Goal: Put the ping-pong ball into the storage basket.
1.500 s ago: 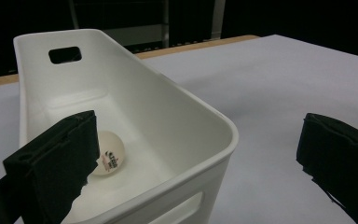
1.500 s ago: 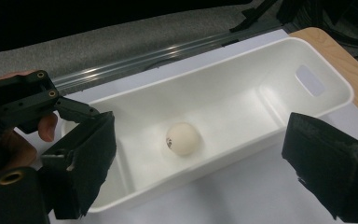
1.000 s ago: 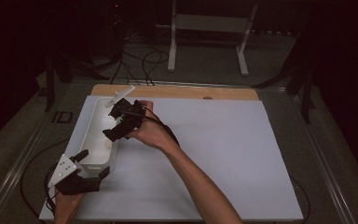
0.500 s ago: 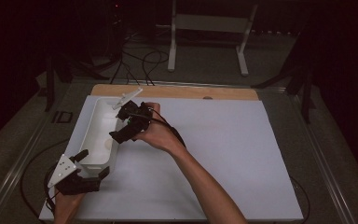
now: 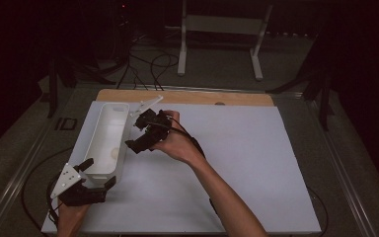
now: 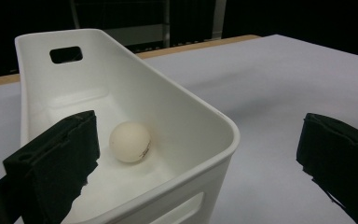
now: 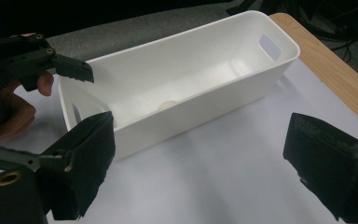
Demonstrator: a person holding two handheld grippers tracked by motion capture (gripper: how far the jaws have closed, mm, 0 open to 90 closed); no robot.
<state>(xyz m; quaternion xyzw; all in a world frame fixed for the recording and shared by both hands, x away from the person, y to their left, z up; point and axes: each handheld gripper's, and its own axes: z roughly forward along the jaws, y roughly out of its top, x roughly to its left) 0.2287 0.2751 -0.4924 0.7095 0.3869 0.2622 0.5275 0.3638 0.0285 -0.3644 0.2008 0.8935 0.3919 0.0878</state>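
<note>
White sheeting [image 5: 227,163] covers the tabletop under both of your tongs, with a strip of pale wood [image 5: 187,97] showing along the edge farthest from you and a dark, dim room beyond it, where a light metal stand [image 5: 219,29] and loose black cables [image 5: 148,61] sit on grey floor. Your left gripper [image 5: 97,174] has its jaws spread wide, straddling the near end wall of the long white plastic bin [image 5: 109,129]: one jaw sits inside the bin, the other outside on the sheet, and neither presses the wall. Just ahead of that inside jaw, the small cream table-tennis ball [image 6: 130,142] rests on the bin floor, close to the near end; from the right gripper view you see it [image 7: 168,104] peeking above the long side wall. Your right gripper [image 5: 139,133] hangs above the sheet just beside the bin's long wall, about midway along it, jaws spread and empty, pointing toward the bin. The bin's far end, away from your left gripper, has an oblong handle slot [image 6: 65,54].
</note>
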